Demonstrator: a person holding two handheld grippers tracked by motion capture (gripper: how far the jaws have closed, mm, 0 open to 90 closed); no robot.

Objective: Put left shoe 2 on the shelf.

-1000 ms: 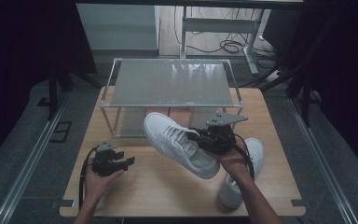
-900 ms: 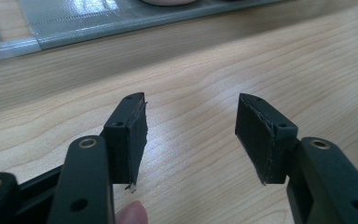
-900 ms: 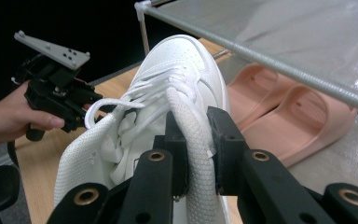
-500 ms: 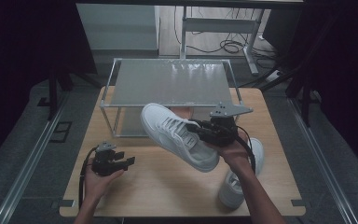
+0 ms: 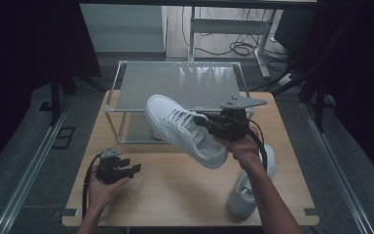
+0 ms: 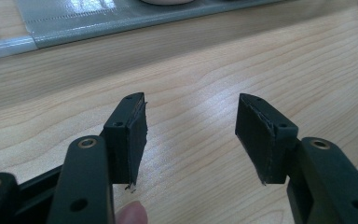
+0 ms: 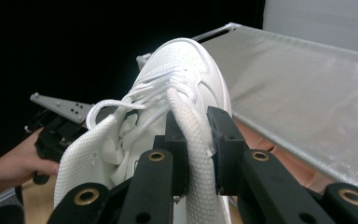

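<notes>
A white sneaker [image 5: 185, 129] hangs in the air over the table, toe pointing toward the grey rack [image 5: 141, 78]. My right gripper [image 5: 209, 124] is shut on the sneaker's collar edge [image 7: 193, 135], one jaw inside the shoe and one outside. In the right gripper view the toe [image 7: 186, 56] points up and away beside the rack's top shelf [image 7: 307, 84]. A second white sneaker [image 5: 251, 187] lies on the table at the right, under my right forearm. My left gripper [image 5: 131, 168] rests low on the wooden table [image 5: 175, 195] at the left, open, with bare wood between its jaws [image 6: 191, 123].
The two-level rack has a metal frame and grey mesh shelves; its lower shelf edge [image 6: 121, 21] lies just beyond the left gripper. A desk frame and cables [image 5: 233, 46] stand on the floor behind. Dark floor surrounds the table.
My right gripper has lifted the sneaker higher and carried it toward the rack, toe now over the shelf's front edge. The left gripper has stayed put.
</notes>
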